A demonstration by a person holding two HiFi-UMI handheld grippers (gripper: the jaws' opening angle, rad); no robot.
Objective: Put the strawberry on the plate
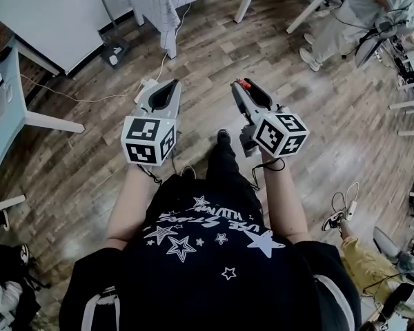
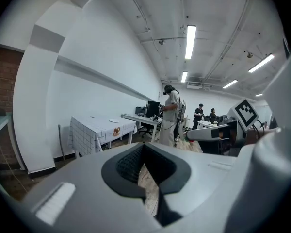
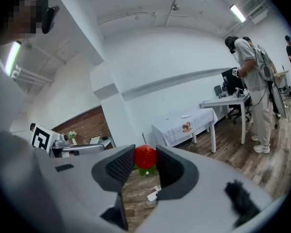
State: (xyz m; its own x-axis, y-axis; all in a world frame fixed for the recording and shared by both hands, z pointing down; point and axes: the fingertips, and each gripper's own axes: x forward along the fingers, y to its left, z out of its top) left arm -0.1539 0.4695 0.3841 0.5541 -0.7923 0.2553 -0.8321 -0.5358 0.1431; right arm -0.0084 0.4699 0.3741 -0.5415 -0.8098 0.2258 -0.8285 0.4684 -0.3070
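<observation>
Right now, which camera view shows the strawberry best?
The right gripper view: the strawberry sits close up between the jaws of the right gripper, red with green leaves below. The head view shows only a small red spot at that gripper's tip. The left gripper view does not show it.

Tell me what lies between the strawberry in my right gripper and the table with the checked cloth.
Between the strawberry and the table, the head view shows only wooden floor, with a white cable trailing from the table.
</observation>
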